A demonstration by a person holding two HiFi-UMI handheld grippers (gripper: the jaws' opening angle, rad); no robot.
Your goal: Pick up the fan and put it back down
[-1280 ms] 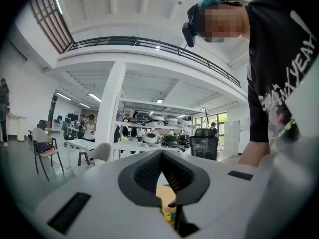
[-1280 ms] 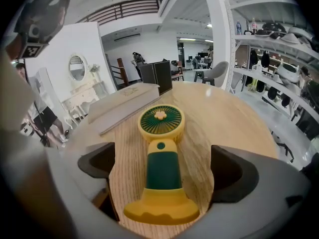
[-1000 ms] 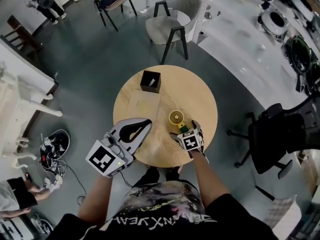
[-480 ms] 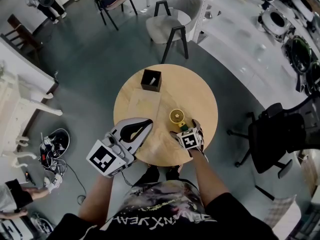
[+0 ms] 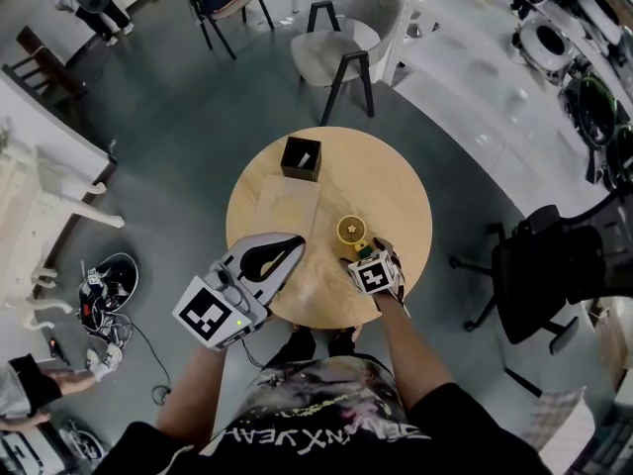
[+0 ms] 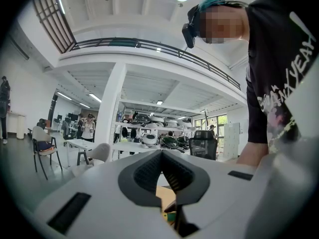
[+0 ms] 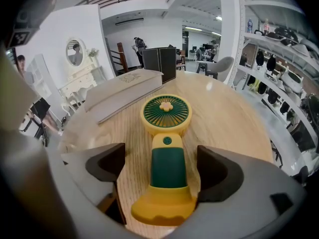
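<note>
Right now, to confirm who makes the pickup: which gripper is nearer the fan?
Right. The right gripper straddles the fan handle; its fingers have just been closing but stand clear. The left gripper sits shut, off to the fan's left.

Left gripper [image 5: 290,246]: jaws together, nothing between them, pointing level. Left forearm [image 5: 193,384] bare, reaching forward behind it.

Right gripper [image 5: 364,257]: tipped steeply down, jaws apart and just been closing. Handle of the fan [image 7: 166,158] stands between the pads [image 7: 107,166], not clamped. Right forearm [image 5: 410,354] runs straight behind.
</note>
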